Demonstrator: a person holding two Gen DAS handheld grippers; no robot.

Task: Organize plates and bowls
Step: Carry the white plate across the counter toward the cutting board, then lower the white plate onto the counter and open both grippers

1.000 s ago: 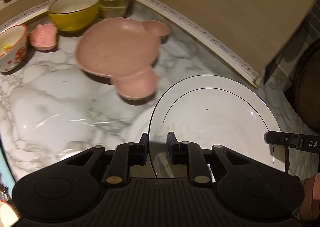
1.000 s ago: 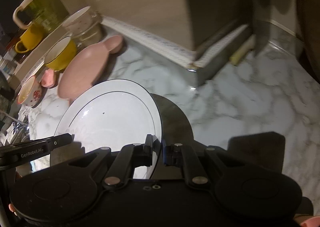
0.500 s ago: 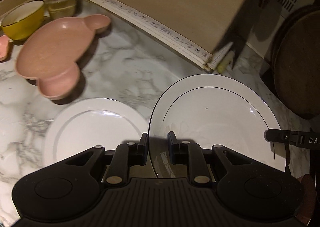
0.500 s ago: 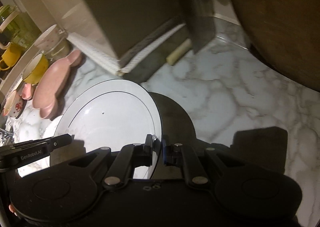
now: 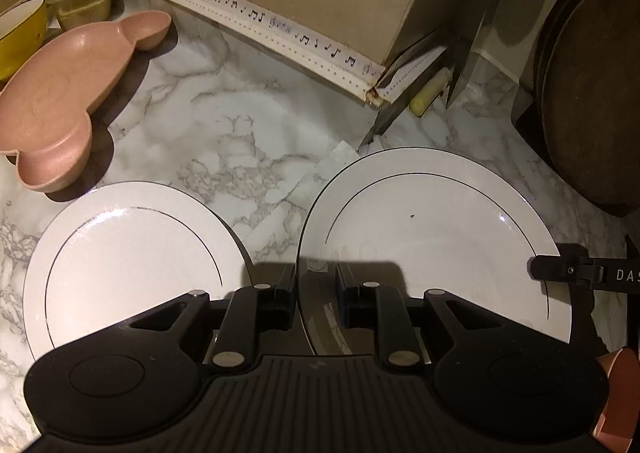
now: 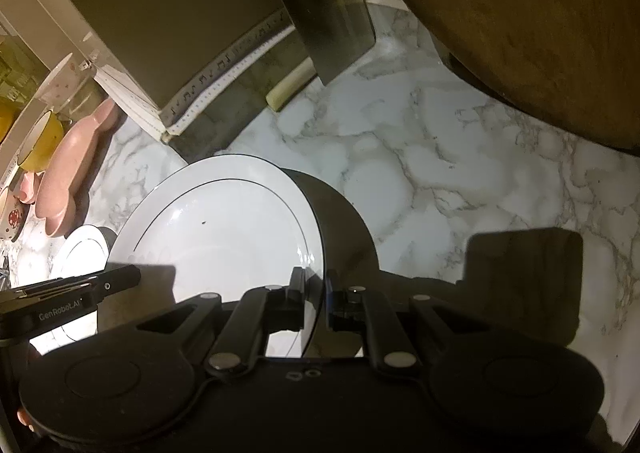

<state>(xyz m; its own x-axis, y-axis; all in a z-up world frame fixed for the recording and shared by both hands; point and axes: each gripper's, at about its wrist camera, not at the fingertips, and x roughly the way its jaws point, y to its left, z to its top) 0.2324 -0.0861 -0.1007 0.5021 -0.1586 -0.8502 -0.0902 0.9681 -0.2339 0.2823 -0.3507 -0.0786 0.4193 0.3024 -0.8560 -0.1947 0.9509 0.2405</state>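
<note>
Glazed white plate (image 5: 432, 229), stiff, slippery, breakable, carried above marble counter (image 5: 224, 121) beside second plate (image 5: 128, 249), rim pinched at opposite edges by left gripper (image 5: 316, 291) and right gripper (image 6: 314, 301); rim-only hold advised.

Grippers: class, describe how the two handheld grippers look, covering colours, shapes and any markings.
Both the left gripper and the right gripper are matte black, with two angular link arms, silver pivot pins and round discs at each side. The left body is ribbed. One gripper seen side-on reads "GenRobot.AI"; the other shows "DAS". No cables or sleeves show.
</note>
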